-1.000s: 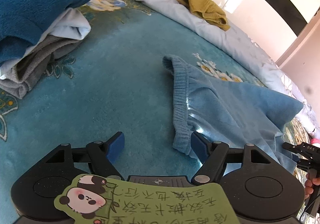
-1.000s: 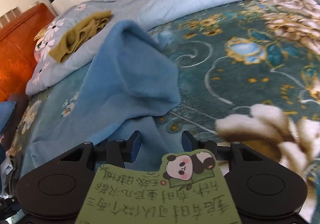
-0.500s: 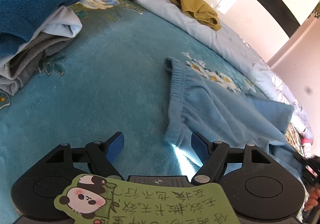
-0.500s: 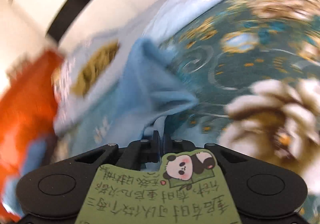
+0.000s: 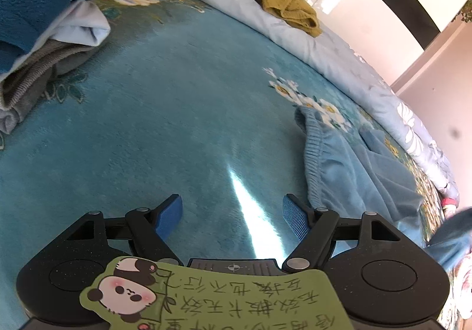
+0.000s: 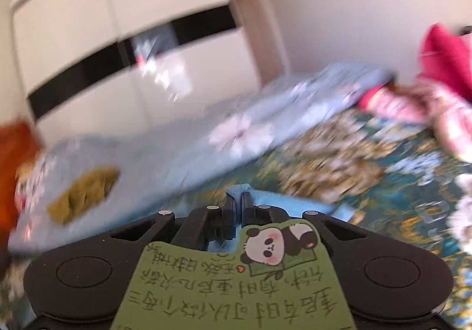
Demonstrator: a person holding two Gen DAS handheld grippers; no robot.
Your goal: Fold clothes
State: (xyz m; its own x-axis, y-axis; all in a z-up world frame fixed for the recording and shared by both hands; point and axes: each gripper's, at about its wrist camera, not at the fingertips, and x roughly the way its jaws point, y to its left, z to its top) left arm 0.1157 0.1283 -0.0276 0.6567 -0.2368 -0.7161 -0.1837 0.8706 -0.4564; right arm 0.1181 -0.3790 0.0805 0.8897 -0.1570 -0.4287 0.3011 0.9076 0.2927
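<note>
A light blue garment (image 5: 354,170) with a ribbed waistband lies on the teal plush bedspread (image 5: 165,123), to the right of my left gripper (image 5: 231,216). That gripper is open, and only bare bedspread lies between its blue pads (image 5: 169,213). In the blurred right wrist view my right gripper (image 6: 237,198) is shut on a fold of the same light blue garment (image 6: 277,201), lifted off the bed. At the right edge of the left wrist view a pulled-up part of the cloth (image 5: 451,241) shows as a blur.
A stack of folded clothes (image 5: 44,20) sits at the far left. An olive-yellow garment (image 5: 283,5) lies on the pale floral quilt (image 5: 339,43) behind. White wardrobe doors (image 6: 132,43) stand beyond the bed. Pink and red clothing (image 6: 439,94) lies at the far right.
My right gripper shut on the blue garment's edge and rose, tilting up toward the wardrobe. The garment slid right, away from my left gripper, which stayed open and still.
</note>
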